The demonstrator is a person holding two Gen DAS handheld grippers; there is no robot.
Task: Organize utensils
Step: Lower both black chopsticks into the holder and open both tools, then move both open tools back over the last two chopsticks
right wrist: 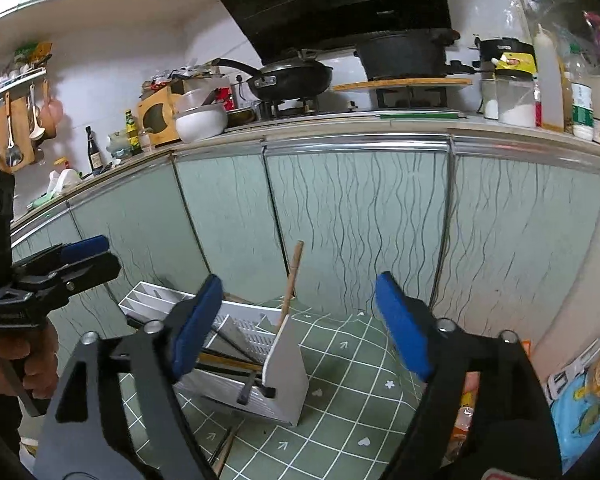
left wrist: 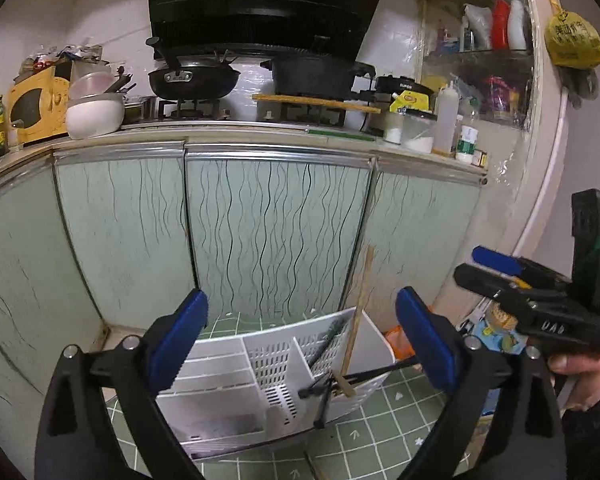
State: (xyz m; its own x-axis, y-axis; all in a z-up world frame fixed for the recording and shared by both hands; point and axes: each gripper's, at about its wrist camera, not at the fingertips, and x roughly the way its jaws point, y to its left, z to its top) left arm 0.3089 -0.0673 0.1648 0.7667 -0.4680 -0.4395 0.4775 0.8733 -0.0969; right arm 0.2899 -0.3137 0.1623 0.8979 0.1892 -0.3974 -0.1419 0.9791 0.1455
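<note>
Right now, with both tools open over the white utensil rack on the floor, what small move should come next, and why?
Probably lower the left tool onto the dark utensil lying across the rack's edge. Both tools are open and empty; the right tool hangs level with it. A wooden stick already leans inside, while loose pieces lie on the floor in front.

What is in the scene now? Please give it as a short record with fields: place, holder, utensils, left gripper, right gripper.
place: kitchen floor with green tiles, in front of the lower cabinets
holder: white utensil holder with several compartments, tilted on the floor
utensils: wooden stick leaning up out of the holder; black utensils lying across its right side
left gripper: open, empty, above the holder
right gripper: open, empty, near the holder
</note>
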